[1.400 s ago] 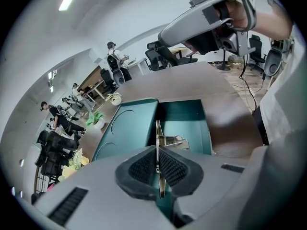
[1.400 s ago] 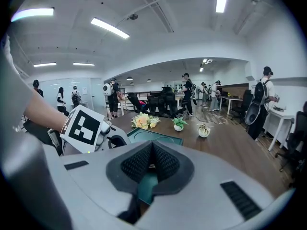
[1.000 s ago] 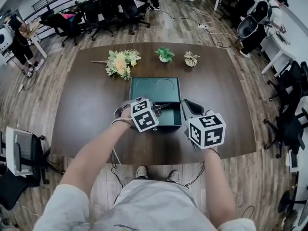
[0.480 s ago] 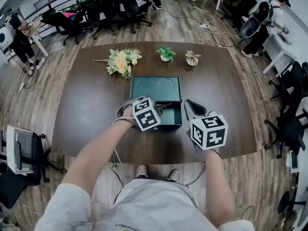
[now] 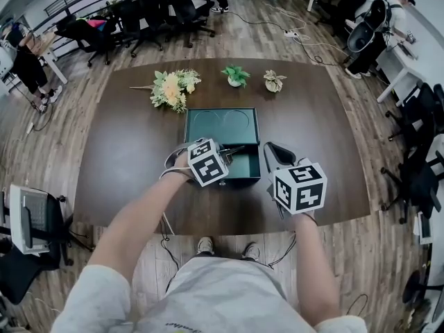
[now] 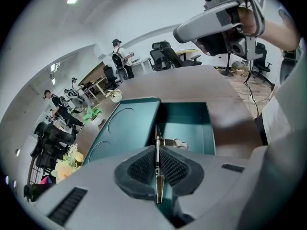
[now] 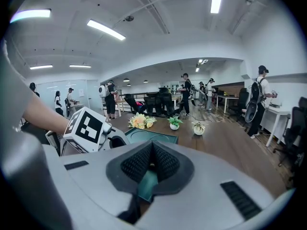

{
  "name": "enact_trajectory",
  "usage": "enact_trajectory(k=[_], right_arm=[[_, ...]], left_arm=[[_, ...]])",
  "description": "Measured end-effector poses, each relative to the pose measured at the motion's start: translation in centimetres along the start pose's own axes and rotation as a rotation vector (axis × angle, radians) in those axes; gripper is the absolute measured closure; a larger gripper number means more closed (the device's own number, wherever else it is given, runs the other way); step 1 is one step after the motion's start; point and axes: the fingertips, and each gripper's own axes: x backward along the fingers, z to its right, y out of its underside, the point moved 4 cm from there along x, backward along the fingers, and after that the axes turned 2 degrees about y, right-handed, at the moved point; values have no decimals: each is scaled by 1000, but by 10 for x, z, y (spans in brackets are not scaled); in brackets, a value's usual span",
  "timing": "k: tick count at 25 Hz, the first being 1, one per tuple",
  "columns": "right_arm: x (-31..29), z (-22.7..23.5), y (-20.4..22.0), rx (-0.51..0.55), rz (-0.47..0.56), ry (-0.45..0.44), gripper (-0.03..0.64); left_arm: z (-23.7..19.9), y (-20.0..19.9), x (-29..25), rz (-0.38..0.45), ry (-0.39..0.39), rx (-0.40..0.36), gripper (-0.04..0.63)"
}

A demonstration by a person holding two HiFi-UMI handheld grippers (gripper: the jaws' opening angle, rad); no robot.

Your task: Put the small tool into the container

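The release step is in hand. The small tool (image 6: 157, 137), a thin metal piece, is gripped edge-on between the pads of the left tongs (image 6: 158, 164). These tongs are angled down over the open box (image 6: 189, 121). The tool's free end is seen above the hollow of the box, not yet laid on its bottom. The jaws of the left tongs have just been opening, but they are seen narrow, with both pads against the tool. The right tongs (image 7: 151, 166) are closed on nothing and are held just beside the right wall of the box, toward the near edge of the desk (image 5: 312, 116).

The next move is judged to call for a wider opening of the left tongs, so that the tool is dropped inside. A thin piece may cling to the ribbed pads, so a slight lowering first may be wanted.

The box is set at the middle of the desk near its near edge, with the lid (image 5: 222, 125) laid back toward the far edge. Along the far edge a bunch of flowers (image 5: 170, 89), a green plant (image 5: 236, 76) and a second small pot (image 5: 275, 82) are lined up, well apart from the box. Nothing is seen in the way of the drop.
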Motion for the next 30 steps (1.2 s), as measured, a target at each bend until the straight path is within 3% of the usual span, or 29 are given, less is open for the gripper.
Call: enact_trajectory(k=[30], right_arm=[[13, -2, 14, -18, -15, 7, 612]], left_arm=[[28, 3, -10, -9, 50, 12, 514]])
